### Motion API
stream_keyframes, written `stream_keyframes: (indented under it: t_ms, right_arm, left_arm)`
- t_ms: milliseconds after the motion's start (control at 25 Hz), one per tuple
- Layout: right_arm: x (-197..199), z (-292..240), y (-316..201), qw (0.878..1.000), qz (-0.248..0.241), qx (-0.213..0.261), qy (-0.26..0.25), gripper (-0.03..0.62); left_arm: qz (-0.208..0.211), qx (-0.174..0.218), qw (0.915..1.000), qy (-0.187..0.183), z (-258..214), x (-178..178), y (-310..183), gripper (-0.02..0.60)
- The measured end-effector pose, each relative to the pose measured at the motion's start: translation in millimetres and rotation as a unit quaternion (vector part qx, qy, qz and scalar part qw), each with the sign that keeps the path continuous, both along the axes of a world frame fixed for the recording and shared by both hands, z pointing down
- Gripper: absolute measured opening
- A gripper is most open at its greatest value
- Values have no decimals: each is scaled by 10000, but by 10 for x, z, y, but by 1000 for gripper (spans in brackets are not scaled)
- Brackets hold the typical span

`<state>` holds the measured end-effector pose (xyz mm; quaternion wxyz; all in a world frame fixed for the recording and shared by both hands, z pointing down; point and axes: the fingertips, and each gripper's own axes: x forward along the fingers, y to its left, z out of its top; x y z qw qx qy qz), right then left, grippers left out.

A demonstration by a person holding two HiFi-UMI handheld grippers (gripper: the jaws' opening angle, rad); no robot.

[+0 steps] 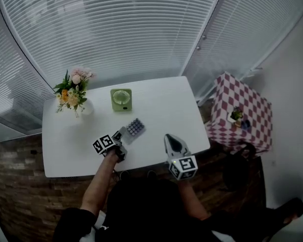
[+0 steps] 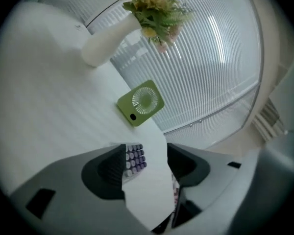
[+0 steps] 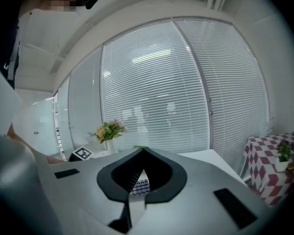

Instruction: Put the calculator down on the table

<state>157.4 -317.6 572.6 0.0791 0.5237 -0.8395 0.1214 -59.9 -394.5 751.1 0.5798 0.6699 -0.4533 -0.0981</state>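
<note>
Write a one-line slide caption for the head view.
Calculator lies on the white table just ahead of the open left gripper; the right gripper hovers shut beside it.

Smooth matt white table [image 1: 161, 105], green plastic fan [image 1: 121, 99], chequered cloth cover [image 1: 242, 105]

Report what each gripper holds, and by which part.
Nothing is held. The left gripper is open, clear of the calculator lying on the table; the right gripper is shut and empty.

Soft daylight through blinds [image 1: 116, 29] (fisheye-warped edges).
</note>
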Motion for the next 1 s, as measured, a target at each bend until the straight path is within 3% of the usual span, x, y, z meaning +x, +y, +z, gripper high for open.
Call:
stream_keyframes:
  t_ms: [120, 240, 360, 560, 760, 1000]
  right_arm:
    - [-19, -11, 7, 10000, -29, 4, -2, 6]
    - [-29, -20, -4, 10000, -44, 19, -9, 5]
    - [-35, -7, -1, 10000, -47, 3, -50, 6]
    - [-69, 1, -2, 9999, -92, 54, 8, 6]
    - [-74, -6, 13, 10000, -73, 18, 9, 5]
    - [-72, 0, -4, 10000, -63, 36, 10, 6]
  left_arm:
    - [-251, 339, 9973, 597, -299, 22, -13, 244]
    - [-560, 624, 9884, 1266, -575, 15, -44, 244]
    - [-818, 883, 9796, 1610, -764, -34, -33, 244]
    - [-1061, 1408, 9548, 2392, -1356, -45, 10, 244]
    - [-1226, 1810, 9385, 2674, -1895, -71, 80, 244]
    - [-1121, 2132, 9373, 2518, -2187, -69, 150, 244]
